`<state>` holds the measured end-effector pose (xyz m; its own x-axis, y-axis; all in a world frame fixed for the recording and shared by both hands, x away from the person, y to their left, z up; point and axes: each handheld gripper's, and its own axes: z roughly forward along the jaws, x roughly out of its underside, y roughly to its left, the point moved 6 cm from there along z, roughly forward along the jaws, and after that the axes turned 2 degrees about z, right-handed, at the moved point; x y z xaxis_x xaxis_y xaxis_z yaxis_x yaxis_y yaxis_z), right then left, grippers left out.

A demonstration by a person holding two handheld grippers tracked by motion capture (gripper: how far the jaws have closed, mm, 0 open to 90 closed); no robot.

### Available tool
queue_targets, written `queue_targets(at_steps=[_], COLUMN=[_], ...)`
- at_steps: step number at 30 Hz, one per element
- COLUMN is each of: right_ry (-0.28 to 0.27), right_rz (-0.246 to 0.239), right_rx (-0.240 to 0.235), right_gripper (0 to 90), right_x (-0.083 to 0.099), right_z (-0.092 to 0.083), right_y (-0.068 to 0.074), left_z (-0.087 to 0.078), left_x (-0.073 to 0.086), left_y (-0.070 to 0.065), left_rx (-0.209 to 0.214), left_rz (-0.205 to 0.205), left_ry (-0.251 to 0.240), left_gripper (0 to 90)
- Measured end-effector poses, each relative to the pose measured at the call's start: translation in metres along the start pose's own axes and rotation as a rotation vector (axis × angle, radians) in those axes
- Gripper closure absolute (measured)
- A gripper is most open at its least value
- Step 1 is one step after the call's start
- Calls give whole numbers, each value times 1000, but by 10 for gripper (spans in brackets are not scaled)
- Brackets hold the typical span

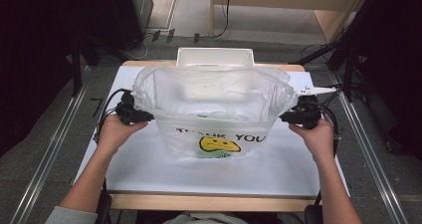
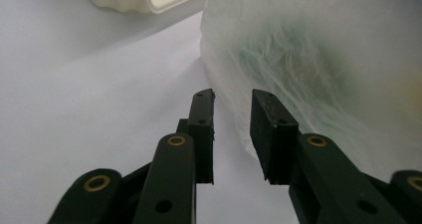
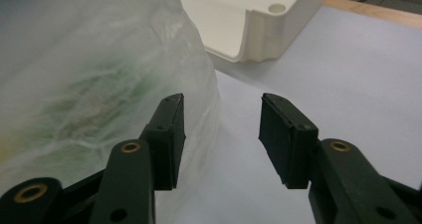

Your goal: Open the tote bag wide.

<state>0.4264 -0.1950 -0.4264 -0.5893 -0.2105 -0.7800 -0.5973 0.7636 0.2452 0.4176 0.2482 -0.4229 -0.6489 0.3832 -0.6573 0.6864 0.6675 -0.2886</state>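
With both the left gripper (image 1: 145, 116) and right gripper (image 1: 287, 117) part-open and gripping nothing, each should pinch the plastic bag (image 1: 214, 112) rim squarely before lifting.

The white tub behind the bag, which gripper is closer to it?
Neither, clearly. The white tub sits at the table's far edge; the left gripper and right gripper flank the plastic bag, about equally short of it.

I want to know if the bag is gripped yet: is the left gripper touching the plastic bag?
Cannot tell. In the left gripper view, the left gripper has open jaws with table showing between them; the bag lies just behind the right-hand jaw, contact unclear.
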Motion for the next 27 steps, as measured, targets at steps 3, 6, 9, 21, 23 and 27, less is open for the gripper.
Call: queue_targets(at_steps=[3, 6, 9, 21, 23, 27], right_ry=[-6, -10, -6, -24, -35, -41], right_rz=[-14, -40, -48, -50, -51, -62], right_rx=[-13, -24, -29, -52, -70, -74], right_gripper=[569, 614, 668, 866, 895, 900], right_x=[-11, -23, -35, -72, -78, -87], right_z=[-7, -14, -21, -42, -46, -50], right_y=[2, 7, 10, 13, 15, 17], left_z=[-7, -16, -23, -49, -54, -64], left_x=[-11, -20, -28, -52, -58, -73], left_y=[-3, -4, -3, 15, 14, 13], left_rx=[11, 23, 11, -35, -12, -29], left_rz=[6, 17, 26, 22, 19, 48], left_ry=[-30, -48, -36, -27, -53, -69], left_gripper=[780, 811, 853, 900, 900, 900])
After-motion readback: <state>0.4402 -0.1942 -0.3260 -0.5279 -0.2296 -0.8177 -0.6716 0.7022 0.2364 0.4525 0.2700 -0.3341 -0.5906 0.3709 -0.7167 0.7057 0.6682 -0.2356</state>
